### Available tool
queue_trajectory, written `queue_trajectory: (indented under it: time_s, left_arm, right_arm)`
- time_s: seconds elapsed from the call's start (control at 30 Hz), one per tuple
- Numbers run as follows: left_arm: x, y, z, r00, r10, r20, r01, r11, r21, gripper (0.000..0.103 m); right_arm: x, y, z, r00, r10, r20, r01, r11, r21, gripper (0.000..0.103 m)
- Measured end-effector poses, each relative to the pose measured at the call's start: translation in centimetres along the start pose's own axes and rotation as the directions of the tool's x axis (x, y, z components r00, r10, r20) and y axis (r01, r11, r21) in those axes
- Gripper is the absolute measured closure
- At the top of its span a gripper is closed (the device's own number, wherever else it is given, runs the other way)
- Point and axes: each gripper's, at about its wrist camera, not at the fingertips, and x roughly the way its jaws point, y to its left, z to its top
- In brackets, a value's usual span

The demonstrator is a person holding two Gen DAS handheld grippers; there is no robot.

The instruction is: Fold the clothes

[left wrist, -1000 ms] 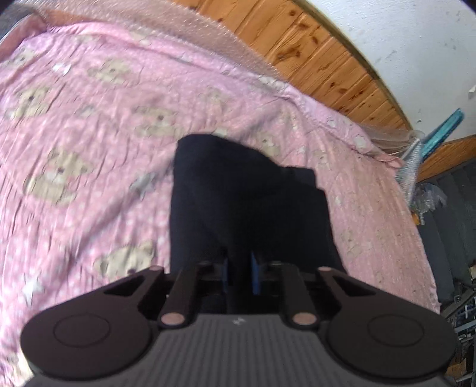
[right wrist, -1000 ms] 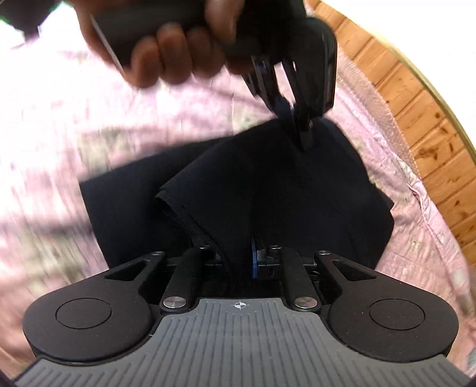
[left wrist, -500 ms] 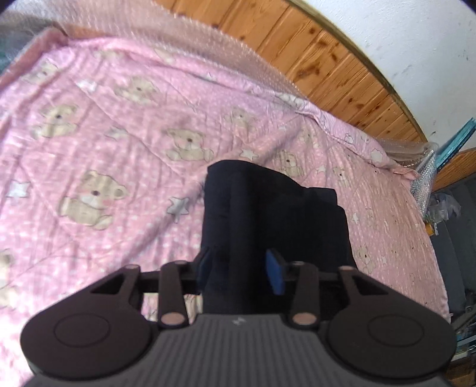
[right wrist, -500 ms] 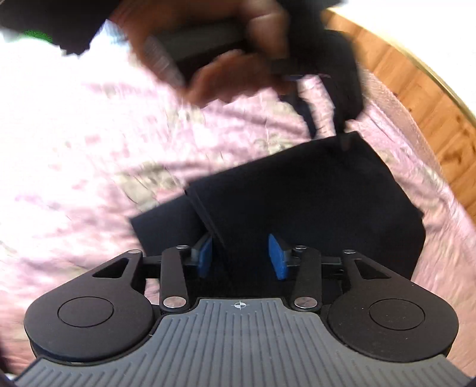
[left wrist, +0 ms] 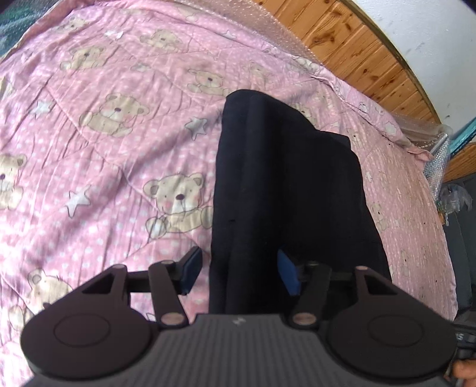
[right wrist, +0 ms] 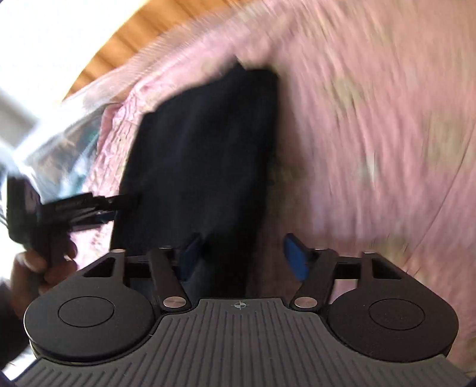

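Garment: I see a black garment folded into a long narrow stack, lying flat on the quilt. In the left wrist view it runs from just under the camera away toward the headboard side, with a lower layer sticking out as a corner on its right.

Quilt: pink, printed with teddy bears and stars, and it covers the whole bed surface around the garment.

Left gripper: I read the jaws as spread wide. One blue pad sits over the quilt just left of the garment's edge; the other is over the black cloth. Nothing is pinched between them. I cannot tell whether the pads touch the fabric.

Right gripper: jaws also wide apart, holding nothing. Its left pad is over the garment's near end, the right one over the quilt beside it. This view is heavily motion-blurred, so I get no finer detail.

Cross view: from the right wrist camera I see the left gripper at the left edge, held by a hand, its tip at the garment's long side.

Surroundings: wood panelling and a white wall behind the bed; clear bubble wrap along the far edge of the quilt.
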Motion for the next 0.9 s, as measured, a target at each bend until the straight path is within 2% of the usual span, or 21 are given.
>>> queue_trajectory:
  time_s: [0.03, 0.07, 0.13, 0.17, 0.2, 0.23, 0.27, 0.33, 0.37, 0.43, 0.5, 0.53, 0.57, 0.67, 0.7, 0.73, 0.77, 0.8, 0.87, 0.9]
  left_arm:
    - [0.2, 0.0, 0.0, 1.0, -0.01, -0.003, 0.01, 1.0, -0.01, 0.042]
    - [0.4, 0.0, 0.0, 1.0, -0.031, -0.002, 0.031, 0.999, -0.015, 0.034]
    - [0.6, 0.0, 0.2, 0.999, -0.051, 0.005, 0.052, 0.998, -0.025, 0.033]
    - [0.7, 0.0, 0.3, 0.998, -0.056, 0.005, 0.056, 0.998, -0.03, 0.037]
    - [0.8, 0.0, 0.4, 0.998, -0.061, -0.003, 0.061, 0.998, -0.036, 0.047]
    - [0.9, 0.0, 0.5, 0.998, -0.065, -0.011, 0.065, 0.997, -0.041, 0.067]
    - [1.0, -0.1, 0.6, 0.998, -0.068, -0.014, 0.067, 0.997, -0.04, 0.07]
    - [0.6, -0.9, 0.4, 0.998, -0.062, -0.006, 0.062, 0.998, -0.021, 0.081]
    - [0.3, -1.5, 0.3, 0.999, -0.051, 0.002, 0.051, 0.998, -0.019, 0.087]
    - [-0.6, -2.8, -0.2, 0.999, -0.04, 0.02, 0.041, 0.998, -0.044, 0.091]
    - [-1.6, -4.8, -1.3, 0.998, -0.047, 0.038, 0.05, 0.996, -0.069, 0.093]
    - [-1.6, -6.3, -2.1, 0.997, -0.075, 0.037, 0.078, 0.993, -0.085, 0.093]
    - [-1.6, -7.8, -2.9, 0.994, -0.102, 0.037, 0.105, 0.989, -0.102, 0.093]
    - [-0.5, -12.8, -4.8, 0.984, -0.176, 0.02, 0.177, 0.975, -0.131, 0.093]
    - [0.8, -14.5, -5.2, 0.984, -0.178, -0.006, 0.176, 0.977, -0.119, 0.092]
    - [2.2, -15.8, -5.7, 0.986, -0.16, -0.04, 0.155, 0.983, -0.1, 0.09]
    - [3.6, -17.1, -6.1, 0.987, -0.141, -0.075, 0.134, 0.988, -0.082, 0.085]
    - [4.6, -18.0, -6.5, 0.986, -0.129, -0.104, 0.122, 0.99, -0.068, 0.085]
    - [4.1, -17.2, -6.3, 0.985, -0.139, -0.099, 0.132, 0.988, -0.076, 0.084]
    - [3.7, -16.4, -5.9, 0.986, -0.146, -0.086, 0.139, 0.987, -0.084, 0.084]
  right_arm:
    - [0.3, -0.8, -0.2, 0.998, 0.057, -0.001, -0.057, 0.998, 0.038, 0.042]
    - [0.6, -1.5, -0.4, 0.994, 0.111, -0.004, -0.11, 0.992, 0.068, 0.043]
    - [1.7, -1.5, -0.3, 0.979, 0.2, -0.031, -0.197, 0.976, 0.091, 0.044]
    - [2.2, -1.5, -0.3, 0.972, 0.23, -0.043, -0.226, 0.969, 0.097, 0.044]
    - [2.7, -1.5, -0.5, 0.974, 0.223, -0.053, -0.218, 0.972, 0.086, 0.044]
    - [3.1, -1.5, -0.7, 0.975, 0.215, -0.062, -0.21, 0.975, 0.075, 0.061]
    - [3.4, -1.5, -0.8, 0.976, 0.208, -0.071, -0.203, 0.977, 0.067, 0.08]
    - [3.3, -1.3, -0.3, 0.976, 0.201, -0.083, -0.197, 0.979, 0.053, 0.091]
    - [2.9, -0.7, 0.3, 0.974, 0.204, -0.096, -0.205, 0.979, -0.001, 0.092]
    - [1.7, 0.6, 2.6, 0.969, 0.206, -0.136, -0.226, 0.962, -0.151, 0.093]
    - [0.0, 1.3, 5.6, 0.967, 0.188, -0.173, -0.234, 0.924, -0.302, 0.094]
    - [-1.1, 1.3, 7.6, 0.969, 0.164, -0.184, -0.223, 0.901, -0.371, 0.094]
    - [-2.1, 1.2, 9.6, 0.972, 0.131, -0.194, -0.205, 0.879, -0.43, 0.094]
    - [-2.9, -0.3, 14.5, 0.975, -0.038, -0.218, -0.089, 0.834, -0.544, 0.093]
    - [-3.2, -0.8, 16.1, 0.971, -0.095, -0.22, -0.053, 0.812, -0.581, 0.091]
    - [-3.4, -1.5, 17.3, 0.966, -0.156, -0.207, -0.001, 0.796, -0.605, 0.083]
    - [-3.2, -2.6, 17.2, 0.96, -0.229, -0.161, 0.091, 0.799, -0.595, 0.062]
    - [-3.0, -3.7, 17.2, 0.946, -0.303, -0.115, 0.183, 0.794, -0.58, 0.056]
    - [-3.2, -5.9, 16.9, 0.906, -0.424, -0.021, 0.354, 0.781, -0.515, 0.056]
    - [-5.2, -6.6, 16.1, 0.907, -0.418, 0.052, 0.402, 0.822, -0.404, 0.057]
